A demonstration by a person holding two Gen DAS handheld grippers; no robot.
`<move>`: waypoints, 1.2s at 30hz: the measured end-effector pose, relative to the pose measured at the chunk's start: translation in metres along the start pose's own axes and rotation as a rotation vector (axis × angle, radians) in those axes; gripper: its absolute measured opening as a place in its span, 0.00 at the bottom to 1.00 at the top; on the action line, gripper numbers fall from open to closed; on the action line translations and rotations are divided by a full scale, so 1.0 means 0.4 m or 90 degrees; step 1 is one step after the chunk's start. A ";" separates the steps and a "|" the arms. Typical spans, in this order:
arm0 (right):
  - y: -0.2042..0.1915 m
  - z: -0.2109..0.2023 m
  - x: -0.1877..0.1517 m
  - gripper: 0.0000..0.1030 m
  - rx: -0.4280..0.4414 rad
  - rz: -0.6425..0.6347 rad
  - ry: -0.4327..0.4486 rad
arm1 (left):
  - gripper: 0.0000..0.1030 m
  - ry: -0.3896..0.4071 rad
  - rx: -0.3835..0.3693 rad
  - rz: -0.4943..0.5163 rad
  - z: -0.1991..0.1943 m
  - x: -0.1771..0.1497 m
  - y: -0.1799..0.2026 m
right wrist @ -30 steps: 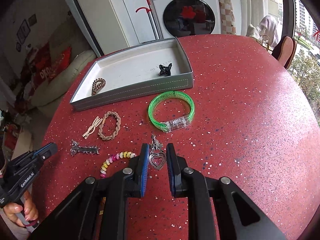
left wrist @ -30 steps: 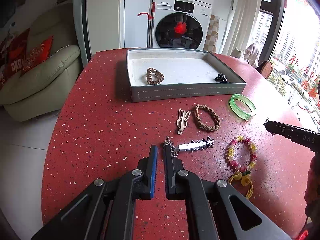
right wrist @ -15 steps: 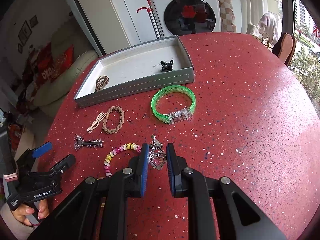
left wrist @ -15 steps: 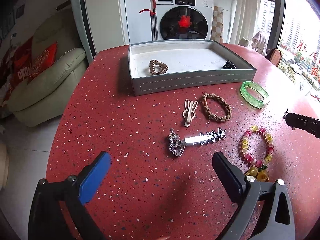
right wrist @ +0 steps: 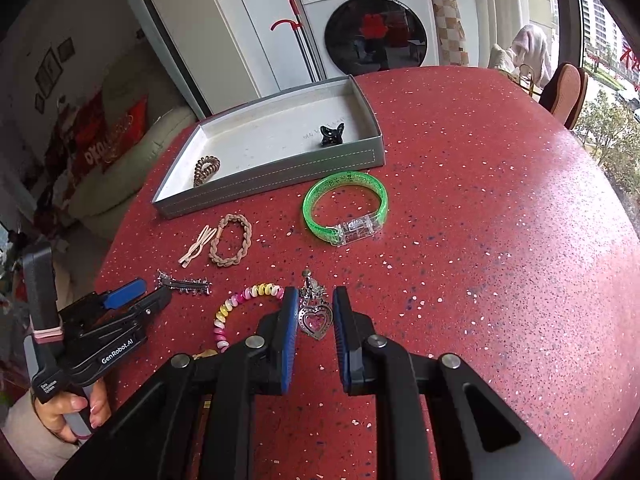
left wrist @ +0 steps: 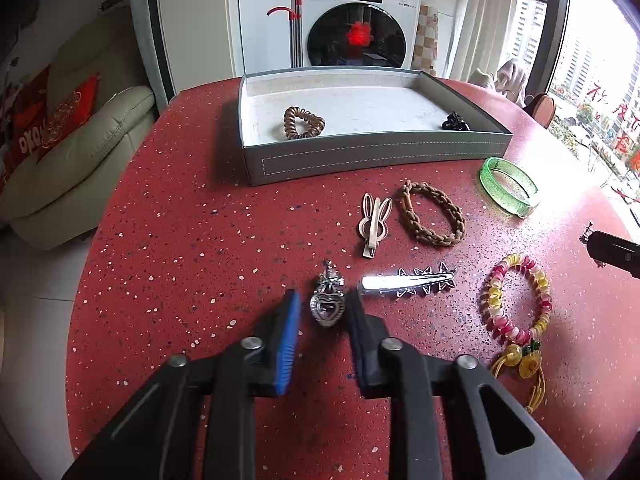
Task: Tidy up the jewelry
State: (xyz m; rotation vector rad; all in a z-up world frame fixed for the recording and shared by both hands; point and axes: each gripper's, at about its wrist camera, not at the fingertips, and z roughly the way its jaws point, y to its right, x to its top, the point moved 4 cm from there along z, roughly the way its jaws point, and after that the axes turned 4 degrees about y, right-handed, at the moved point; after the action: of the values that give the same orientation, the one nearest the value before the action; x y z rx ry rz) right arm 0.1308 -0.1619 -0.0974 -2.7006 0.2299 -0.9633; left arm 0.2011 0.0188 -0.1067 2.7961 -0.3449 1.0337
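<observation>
A grey tray (left wrist: 372, 156) on the red table holds a brown coil hair tie (left wrist: 303, 123) and a black claw clip (left wrist: 455, 121). My left gripper (left wrist: 323, 306) has its jaws closed in around a silver heart pendant (left wrist: 328, 307) lying on the table. My right gripper (right wrist: 315, 308) is shut on a second silver heart pendant (right wrist: 316, 318) with a pink centre. Loose on the table lie a silver star clip (left wrist: 408, 281), a bunny clip (left wrist: 374, 220), a braided band (left wrist: 434, 214), a bead bracelet (left wrist: 518, 300) and a green bangle (left wrist: 508, 186).
The left gripper also shows at the left in the right wrist view (right wrist: 132, 300), next to the star clip (right wrist: 184, 283). The green bangle (right wrist: 346, 208) lies just ahead of the right gripper. A sofa (left wrist: 76, 160) and a washing machine (left wrist: 356, 24) stand beyond the table.
My left gripper opened wide, then came forward and closed its jaws around the heart pendant by the star clip. My right gripper kept its pendant and barely moved.
</observation>
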 end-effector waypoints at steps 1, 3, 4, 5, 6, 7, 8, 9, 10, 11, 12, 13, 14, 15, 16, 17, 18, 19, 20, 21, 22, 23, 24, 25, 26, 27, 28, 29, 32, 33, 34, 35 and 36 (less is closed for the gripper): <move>-0.002 -0.001 0.000 0.19 0.000 0.000 0.000 | 0.35 -0.001 -0.015 -0.010 -0.001 0.001 -0.005; -0.004 -0.002 0.001 0.19 0.001 0.000 0.002 | 0.35 0.000 -0.034 -0.026 -0.004 0.002 -0.013; -0.006 -0.003 0.001 0.19 0.002 0.000 0.003 | 0.35 0.003 -0.036 -0.030 -0.007 0.002 -0.017; -0.008 -0.004 0.002 0.19 0.003 0.000 0.004 | 0.35 0.006 -0.037 -0.033 -0.011 0.003 -0.019; -0.009 -0.004 0.002 0.19 0.003 0.000 0.004 | 0.35 0.008 -0.041 -0.036 -0.016 0.003 -0.021; -0.010 -0.004 0.004 0.19 0.003 -0.001 0.004 | 0.35 0.011 -0.044 -0.039 -0.021 0.005 -0.023; -0.011 -0.004 0.005 0.19 0.003 -0.003 0.004 | 0.35 0.015 -0.047 -0.040 -0.027 0.008 -0.023; -0.012 -0.004 0.007 0.19 0.003 -0.003 0.005 | 0.35 0.019 -0.049 -0.039 -0.033 0.012 -0.022; -0.012 -0.004 0.010 0.19 0.004 -0.003 0.005 | 0.35 0.023 -0.050 -0.036 -0.039 0.016 -0.020; -0.013 -0.003 0.013 0.19 0.004 -0.003 0.006 | 0.35 0.027 -0.052 -0.034 -0.045 0.022 -0.017; -0.013 -0.003 0.016 0.19 0.004 -0.003 0.007 | 0.35 0.032 -0.054 -0.032 -0.051 0.029 -0.014; -0.013 -0.002 0.020 0.19 0.005 -0.003 0.007 | 0.35 0.037 -0.056 -0.031 -0.059 0.037 -0.014; -0.014 -0.002 0.024 0.19 0.006 -0.002 0.008 | 0.35 0.042 -0.058 -0.030 -0.065 0.046 -0.012; -0.015 -0.002 0.030 0.19 0.007 -0.002 0.009 | 0.35 0.047 -0.060 -0.030 -0.071 0.055 -0.011; -0.016 -0.001 0.036 0.19 0.008 -0.001 0.010 | 0.35 0.052 -0.062 -0.029 -0.077 0.067 -0.010; -0.017 -0.001 0.044 0.19 0.009 -0.001 0.011 | 0.35 0.058 -0.065 -0.029 -0.082 0.077 -0.010; -0.018 -0.001 0.054 0.19 0.010 -0.001 0.014 | 0.35 0.063 -0.067 -0.027 -0.087 0.087 -0.009; -0.020 -0.001 0.064 0.19 0.010 -0.002 0.017 | 0.35 0.068 -0.069 -0.025 -0.091 0.099 -0.009; -0.021 -0.002 0.076 0.19 0.011 -0.003 0.020 | 0.35 0.073 -0.072 -0.024 -0.095 0.109 -0.009; -0.023 -0.003 0.088 0.19 0.012 -0.004 0.024 | 0.35 0.077 -0.074 -0.024 -0.099 0.119 -0.010; -0.026 -0.003 0.101 0.19 0.012 -0.006 0.027 | 0.35 0.081 -0.077 -0.024 -0.102 0.130 -0.012; -0.029 -0.002 0.115 0.19 0.012 -0.009 0.030 | 0.35 0.085 -0.080 -0.023 -0.105 0.140 -0.014; -0.033 0.001 0.129 0.19 0.013 -0.013 0.033 | 0.35 0.090 -0.080 -0.022 -0.107 0.151 -0.016; -0.037 0.003 0.143 0.19 0.015 -0.016 0.035 | 0.35 0.096 -0.080 -0.019 -0.109 0.164 -0.017; -0.042 0.007 0.158 0.19 0.018 -0.018 0.037 | 0.35 0.100 -0.079 -0.017 -0.110 0.177 -0.018; -0.048 0.012 0.173 0.19 0.020 -0.022 0.039 | 0.35 0.104 -0.078 -0.015 -0.109 0.189 -0.020; -0.053 0.018 0.187 0.19 0.022 -0.025 0.040 | 0.35 0.107 -0.077 -0.015 -0.106 0.201 -0.021; -0.057 0.024 0.202 0.19 0.023 -0.026 0.041 | 0.35 0.108 -0.077 -0.017 -0.103 0.213 -0.023; -0.069 0.046 0.245 0.19 0.031 -0.028 0.043 | 0.35 0.114 -0.078 -0.020 -0.089 0.249 -0.027; -0.072 0.055 0.259 0.19 0.032 -0.029 0.043 | 0.35 0.117 -0.076 -0.018 -0.083 0.262 -0.027; -0.076 0.064 0.272 0.19 0.033 -0.030 0.044 | 0.35 0.119 -0.076 -0.017 -0.075 0.275 -0.026; -0.079 0.075 0.285 0.19 0.035 -0.031 0.043 | 0.35 0.120 -0.076 -0.017 -0.067 0.287 -0.025; -0.081 0.087 0.297 0.19 0.036 -0.031 0.042 | 0.35 0.120 -0.078 -0.018 -0.057 0.299 -0.024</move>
State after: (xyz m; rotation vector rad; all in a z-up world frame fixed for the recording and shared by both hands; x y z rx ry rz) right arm 0.2461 -0.1524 -0.0428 -2.6367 0.1476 -1.0575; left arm 0.2776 0.0132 -0.0115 2.5636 -0.3328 1.2135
